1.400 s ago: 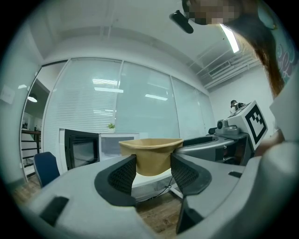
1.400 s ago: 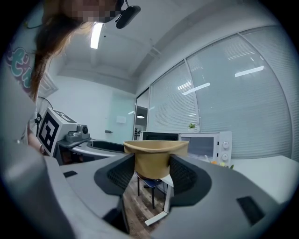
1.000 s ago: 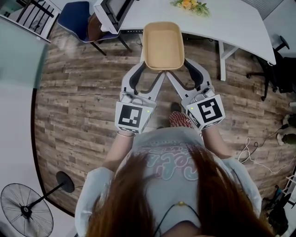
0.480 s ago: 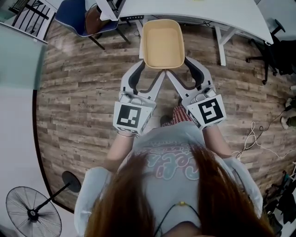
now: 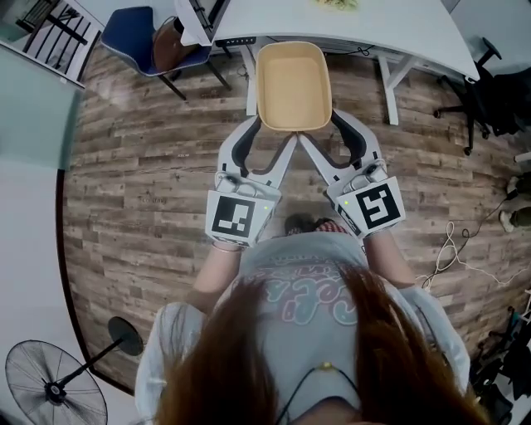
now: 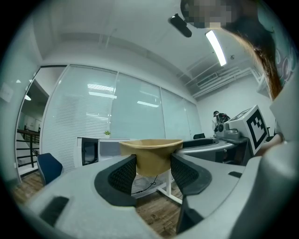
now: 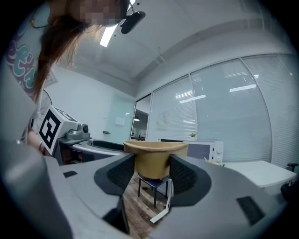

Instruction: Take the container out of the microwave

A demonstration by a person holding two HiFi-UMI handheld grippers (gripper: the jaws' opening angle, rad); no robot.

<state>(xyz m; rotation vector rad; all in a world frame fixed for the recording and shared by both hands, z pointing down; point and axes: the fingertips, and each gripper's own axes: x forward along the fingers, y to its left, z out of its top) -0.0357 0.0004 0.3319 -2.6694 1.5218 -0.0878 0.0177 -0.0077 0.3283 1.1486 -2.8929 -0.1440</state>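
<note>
My left tool [image 5: 269, 133] and right tool [image 5: 322, 131] each clench a near corner of the matte tan, round-cornered rectangular container [image 5: 292, 87], held in the air above the wood-plank floor [image 5: 141, 166]. Its rim hides my ribbed pad tips. The white bench [image 5: 373, 25] beyond is cut off.

Nothing readable here: pastel lettering on the shirt [image 5: 303, 297] sits half under hair, illegible, and the left cube [image 5: 236, 217] and right cube [image 5: 375, 207] show only square marker patterns.

Matt tan container [image 5: 292, 87], perhaps plastic; wood-plank floor [image 5: 149, 166]; smooth white table [image 5: 415, 33].
</note>
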